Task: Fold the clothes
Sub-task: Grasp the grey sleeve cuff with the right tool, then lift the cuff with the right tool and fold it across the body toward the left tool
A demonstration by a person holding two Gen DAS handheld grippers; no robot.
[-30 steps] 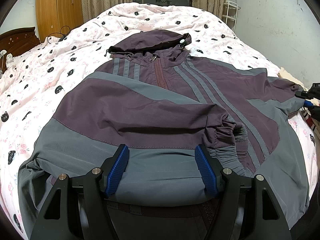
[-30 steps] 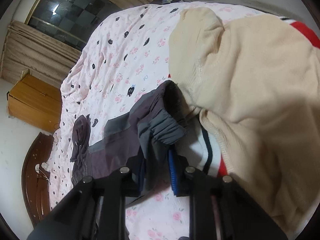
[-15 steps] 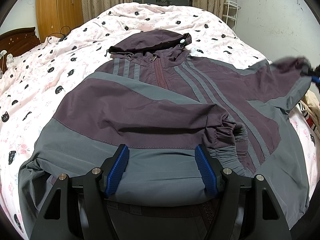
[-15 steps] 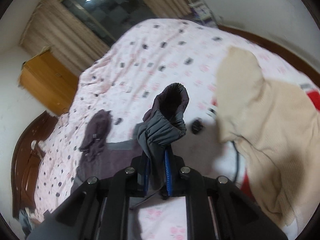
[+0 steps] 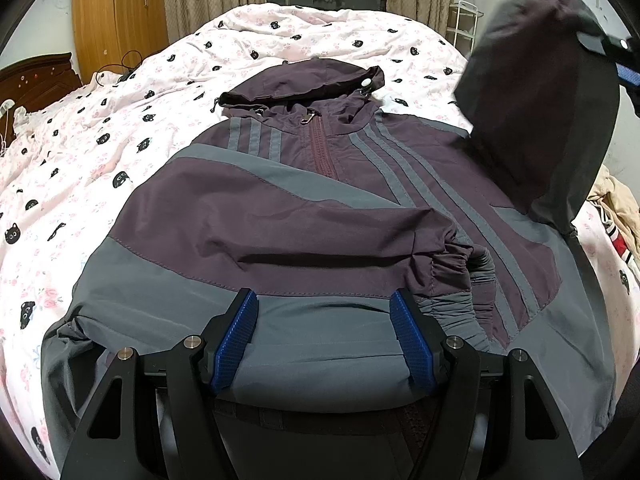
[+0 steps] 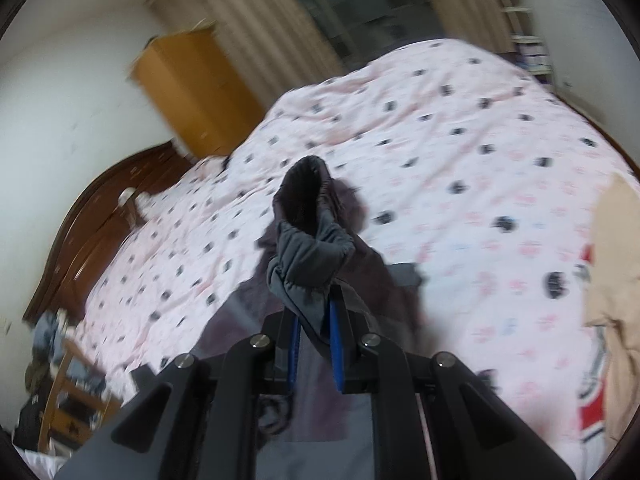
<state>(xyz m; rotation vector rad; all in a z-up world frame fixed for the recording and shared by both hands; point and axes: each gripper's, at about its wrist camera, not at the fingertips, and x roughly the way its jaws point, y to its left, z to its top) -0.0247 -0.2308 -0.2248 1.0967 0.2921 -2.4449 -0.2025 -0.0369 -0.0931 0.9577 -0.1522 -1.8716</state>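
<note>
A purple and grey hooded jacket lies face up on the bed, its left sleeve folded across the chest. My left gripper is open, its blue pads either side of the jacket's grey hem. My right gripper is shut on the cuff of the jacket's right sleeve and holds it high. In the left wrist view that lifted sleeve hangs at the upper right with the right gripper's tip above it.
The bed has a pink quilt with black cat prints. A beige and red-striped garment lies at the right edge of the bed. A wooden wardrobe, dark headboard and white shelf rack stand around.
My right gripper has lifted the right sleeve off the bed, up and toward the jacket's middle. The left gripper has not moved.
</note>
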